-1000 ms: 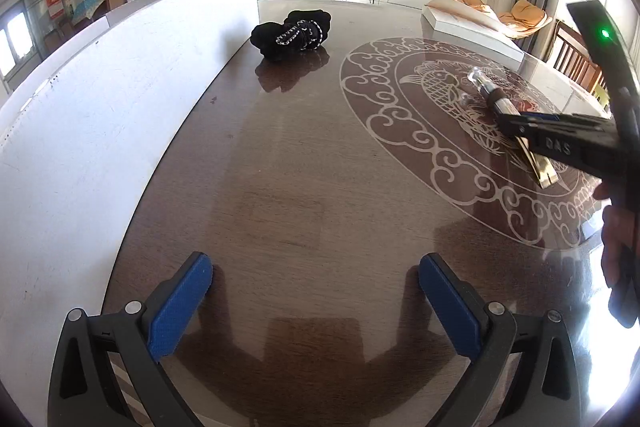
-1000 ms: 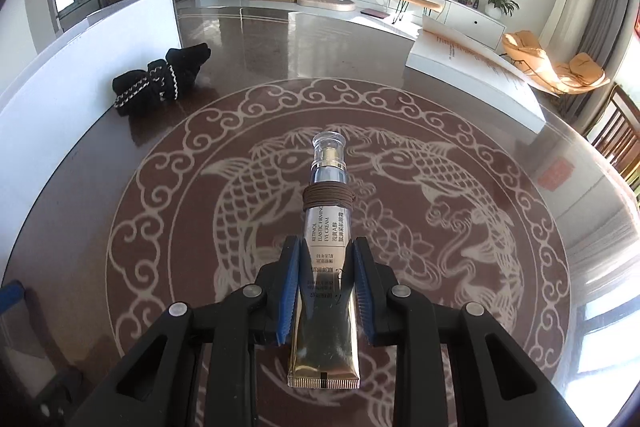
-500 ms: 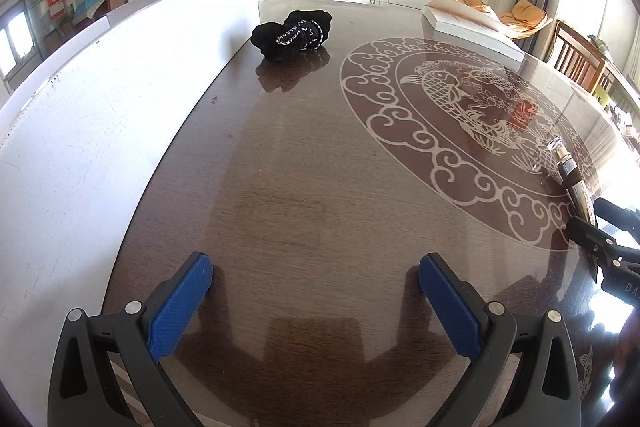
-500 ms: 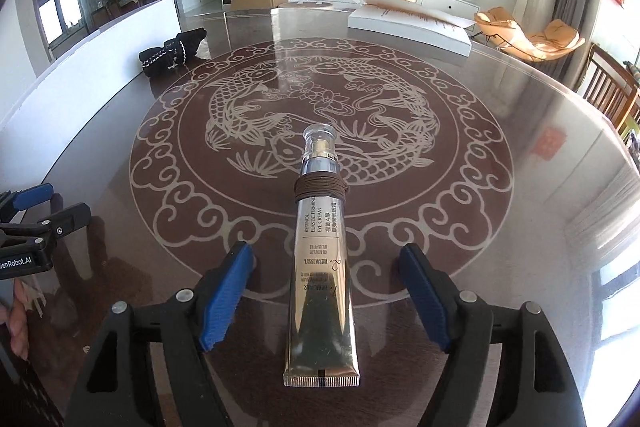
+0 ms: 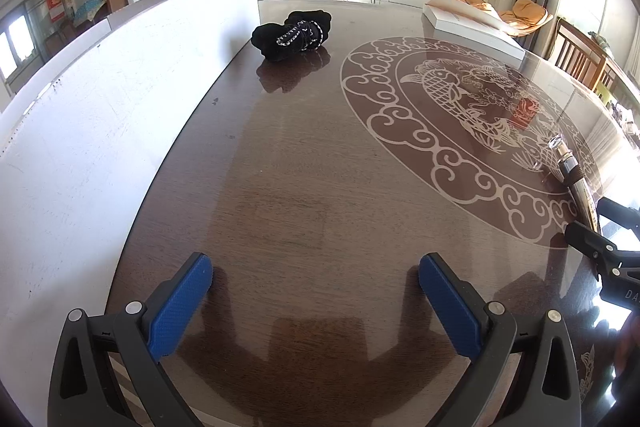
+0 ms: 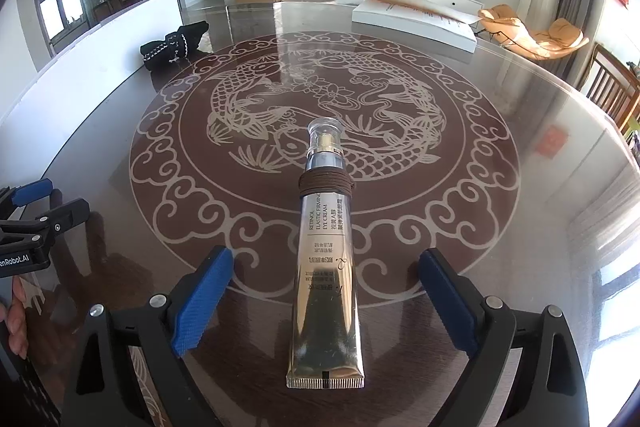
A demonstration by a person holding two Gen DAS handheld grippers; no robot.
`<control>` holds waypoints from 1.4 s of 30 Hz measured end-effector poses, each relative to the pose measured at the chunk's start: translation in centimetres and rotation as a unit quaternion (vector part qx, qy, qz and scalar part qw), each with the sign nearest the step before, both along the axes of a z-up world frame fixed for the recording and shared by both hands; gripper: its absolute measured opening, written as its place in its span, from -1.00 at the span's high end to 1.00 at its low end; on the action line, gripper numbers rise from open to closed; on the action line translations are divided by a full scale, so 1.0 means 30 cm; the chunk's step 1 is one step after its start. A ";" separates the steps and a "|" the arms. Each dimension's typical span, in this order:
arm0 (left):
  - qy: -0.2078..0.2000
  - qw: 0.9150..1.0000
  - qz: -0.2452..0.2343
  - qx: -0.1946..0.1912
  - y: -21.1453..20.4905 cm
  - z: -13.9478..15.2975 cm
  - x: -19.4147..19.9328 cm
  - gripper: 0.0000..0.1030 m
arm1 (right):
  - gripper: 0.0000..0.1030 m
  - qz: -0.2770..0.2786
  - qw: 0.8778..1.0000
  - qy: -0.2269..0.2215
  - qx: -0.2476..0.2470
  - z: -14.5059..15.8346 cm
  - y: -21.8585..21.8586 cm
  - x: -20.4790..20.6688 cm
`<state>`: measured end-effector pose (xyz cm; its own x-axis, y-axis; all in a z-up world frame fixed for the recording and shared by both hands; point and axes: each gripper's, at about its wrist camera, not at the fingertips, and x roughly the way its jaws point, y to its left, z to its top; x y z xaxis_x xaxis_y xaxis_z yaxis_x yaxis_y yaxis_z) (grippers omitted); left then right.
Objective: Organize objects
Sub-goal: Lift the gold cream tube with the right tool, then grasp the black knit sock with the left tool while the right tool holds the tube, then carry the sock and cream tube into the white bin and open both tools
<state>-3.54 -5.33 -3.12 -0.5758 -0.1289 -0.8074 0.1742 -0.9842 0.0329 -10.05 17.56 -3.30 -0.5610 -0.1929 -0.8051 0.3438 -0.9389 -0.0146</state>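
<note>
The dark brown glossy round table [image 6: 540, 211], with its pale fish-and-cloud medallion, is slick and mirror-like, so anything nudged on it would probably slide rather than stop. A tall white board [image 5: 100, 131] stands along its left edge; at the far left, close beside that board, lies the black rolled cloth bundle with white stitching [image 5: 294, 35], well apart from everything else. The gold, flat-crimped eye-cream tube with a clear cap and a brown cord wound round its neck [image 6: 326, 267] lies on the near edge of the medallion, cap pointing far. The right gripper [image 6: 326, 301] has just been opening: its blue pads stand wide, either side of the tube and clear of it. The likeliest slip is in pulling back, since a pad dragged sideways could clip the tube and skew it, or catch the cord. The left gripper [image 5: 316, 303] hangs wide and empty over bare table at the near left; a careless reach toward the bundle could knock the board
</note>
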 end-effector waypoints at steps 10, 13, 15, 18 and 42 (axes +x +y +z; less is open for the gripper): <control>0.053 0.986 -0.109 -0.115 0.052 0.204 -0.441 -1.00 | -0.89 0.004 1.000 -0.002 0.000 -0.003 -0.002 -0.001; 0.021 0.980 -0.118 -0.157 0.022 0.167 -0.648 -1.00 | -0.90 0.004 1.000 -0.002 0.000 -0.004 -0.007 0.000; 0.003 0.977 -0.110 -0.180 -0.006 0.121 -0.735 -1.00 | -0.90 0.004 1.000 -0.002 0.000 -0.004 -0.009 0.001; -0.032 0.982 -0.096 -0.161 -0.074 0.050 -0.823 -1.00 | -0.90 0.004 1.000 -0.002 0.000 -0.004 -0.007 0.000; -0.001 0.996 -0.087 -0.030 -0.064 0.037 -0.174 0.30 | -0.99 0.012 1.000 -0.017 0.001 -0.006 -0.017 -0.009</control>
